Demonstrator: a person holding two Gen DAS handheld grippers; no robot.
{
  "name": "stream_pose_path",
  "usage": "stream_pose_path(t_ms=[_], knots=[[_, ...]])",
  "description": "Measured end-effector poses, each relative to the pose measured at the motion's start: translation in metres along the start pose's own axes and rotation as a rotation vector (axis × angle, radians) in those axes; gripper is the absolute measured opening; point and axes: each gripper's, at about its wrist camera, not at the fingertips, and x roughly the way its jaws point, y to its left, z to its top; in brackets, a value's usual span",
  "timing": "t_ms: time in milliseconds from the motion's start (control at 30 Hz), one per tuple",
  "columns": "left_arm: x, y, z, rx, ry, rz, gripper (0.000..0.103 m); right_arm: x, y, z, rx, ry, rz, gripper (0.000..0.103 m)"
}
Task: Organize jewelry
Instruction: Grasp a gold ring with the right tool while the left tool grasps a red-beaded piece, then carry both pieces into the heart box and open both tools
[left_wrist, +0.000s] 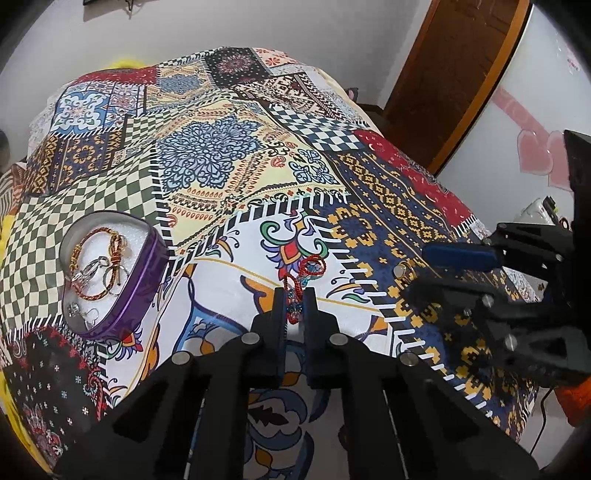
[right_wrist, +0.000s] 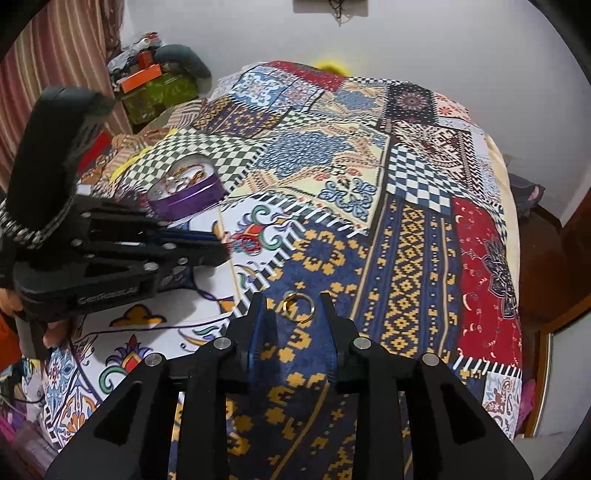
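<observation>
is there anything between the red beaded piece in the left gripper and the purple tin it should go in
Nothing visible. The left gripper is shut on the red beaded piece, and only bare patterned bedspread lies between it and the open purple tin off to its left. The right gripper is on the other side.

You're in a home bedroom: a patchwork bedspread (left_wrist: 229, 155) fills the frame, wooden door (left_wrist: 454, 74) upper right, striped curtain (right_wrist: 55, 48) upper left.

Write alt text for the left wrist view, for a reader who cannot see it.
The left claw is shut on a red and blue beaded bracelet lying on a patchwork-print bedspread. To its left sits a purple heart-shaped tin holding rings and gold bangles.
</observation>
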Motion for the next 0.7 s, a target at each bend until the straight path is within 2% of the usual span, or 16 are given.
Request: stream_pose_path(t_ms=[167,300,367,700], knots=[[-0.007,0.003,-0.004,-0.021,-0.026,0.001,0.006,0.017,-0.009,0.003,0.042,0.040,-0.006,0.025],[-0.013,0.002,-0.008,-0.009,-0.048,0.016,0.006,0.022,-0.007,0.005,0.037,0.039,0.014,0.025],[-0.017,0.001,-0.010,-0.005,-0.060,0.028,0.006,0.025,-0.006,0.006,0.039,0.044,0.031,0.019],[-0.046,0.012,-0.016,-0.035,-0.132,0.059,0.006,0.014,0.011,0.009,-0.001,0.021,0.008,0.019]])
